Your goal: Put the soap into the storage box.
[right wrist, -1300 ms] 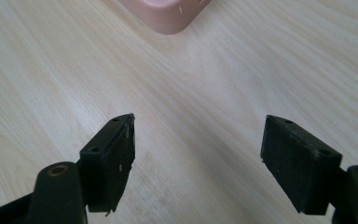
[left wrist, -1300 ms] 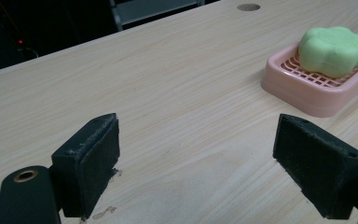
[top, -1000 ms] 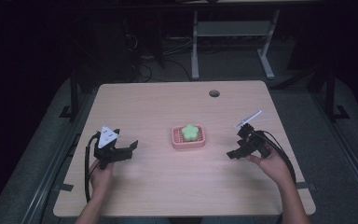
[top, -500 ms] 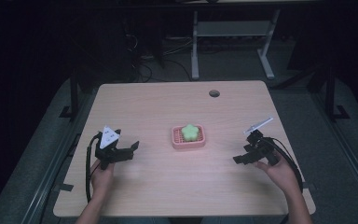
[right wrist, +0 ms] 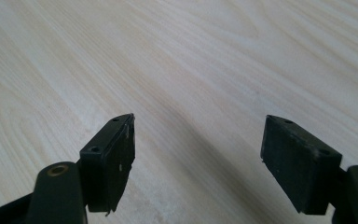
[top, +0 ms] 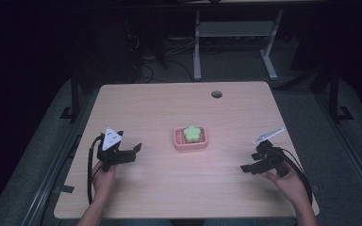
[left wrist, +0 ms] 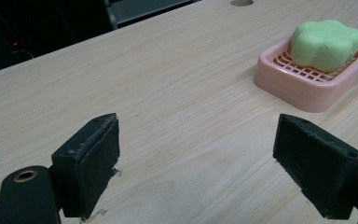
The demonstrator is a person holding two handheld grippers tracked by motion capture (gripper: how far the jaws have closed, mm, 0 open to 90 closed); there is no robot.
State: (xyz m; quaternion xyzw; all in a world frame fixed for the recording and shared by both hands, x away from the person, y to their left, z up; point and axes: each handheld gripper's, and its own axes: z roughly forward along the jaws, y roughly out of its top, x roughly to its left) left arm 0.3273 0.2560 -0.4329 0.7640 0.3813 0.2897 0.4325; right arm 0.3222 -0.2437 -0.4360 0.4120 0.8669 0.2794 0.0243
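A green flower-shaped soap (top: 193,133) lies in a pink slotted soap dish (top: 179,141) at the middle of the wooden table (top: 179,108). In the left gripper view the soap (left wrist: 326,44) and the dish (left wrist: 279,84) sit ahead at the upper right. My left gripper (top: 132,151) rests at the table's left, open and holding nothing, its jaws (left wrist: 198,163) wide apart and pointing toward the dish. My right gripper (top: 249,165) is at the right, open over bare wood (right wrist: 198,158) with nothing between its jaws.
A round cable hole (top: 216,94) sits near the table's far edge. Cables trail from both grippers toward the near edge. Beyond the table stand a white desk frame (top: 235,42) and dark floor cables. Bare wood lies between each gripper and the dish.
My right gripper has drawn back toward the near right edge of the table, farther from the dish. The left gripper has barely moved.
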